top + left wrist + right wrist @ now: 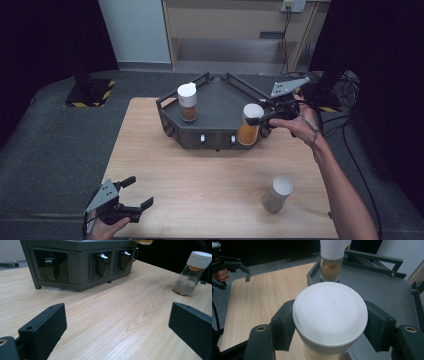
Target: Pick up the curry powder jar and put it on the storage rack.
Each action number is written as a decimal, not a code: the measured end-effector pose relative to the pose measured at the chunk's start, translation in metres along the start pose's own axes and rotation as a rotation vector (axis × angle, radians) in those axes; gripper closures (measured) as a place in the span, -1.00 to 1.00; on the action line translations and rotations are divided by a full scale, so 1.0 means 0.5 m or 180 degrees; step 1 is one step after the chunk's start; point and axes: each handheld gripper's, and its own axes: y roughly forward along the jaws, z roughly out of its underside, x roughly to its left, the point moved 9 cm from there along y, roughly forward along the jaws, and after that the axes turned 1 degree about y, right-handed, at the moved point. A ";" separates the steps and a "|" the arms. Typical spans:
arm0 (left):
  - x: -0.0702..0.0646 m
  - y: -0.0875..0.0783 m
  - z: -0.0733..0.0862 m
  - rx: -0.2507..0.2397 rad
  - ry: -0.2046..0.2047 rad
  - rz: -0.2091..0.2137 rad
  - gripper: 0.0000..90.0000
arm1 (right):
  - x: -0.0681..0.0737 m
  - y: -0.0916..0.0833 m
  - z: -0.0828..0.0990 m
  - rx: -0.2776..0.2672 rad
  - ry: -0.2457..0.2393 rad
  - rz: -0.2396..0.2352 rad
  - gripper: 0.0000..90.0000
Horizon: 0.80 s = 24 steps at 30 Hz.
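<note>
right hand-held gripper [261,120] clamps the orange jar [249,126] on the rack's [220,107] front corner.

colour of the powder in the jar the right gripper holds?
Orange-yellow, under a white cap; the jar shows best in the high view.

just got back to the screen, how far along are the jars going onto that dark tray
One brown-filled jar already stands on the dark tray. The right gripper is shut on an orange-filled jar at the tray's front corner; whether it is set down, I can't tell. The grey-filled jar sits on the wooden table, and the left gripper is open, holding nothing.
</note>
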 end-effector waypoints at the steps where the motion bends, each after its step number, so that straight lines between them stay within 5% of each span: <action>1: 0.000 0.000 0.000 0.0000 0.0000 0.0000 -0.98 | 0.000 0.000 0.000 0.0000 0.0000 0.0000 -0.24; 24: 0.003 -0.001 0.001 0.0001 -0.0011 -0.0001 -0.98 | -0.029 0.055 -0.070 0.0013 0.0162 0.0377 -0.24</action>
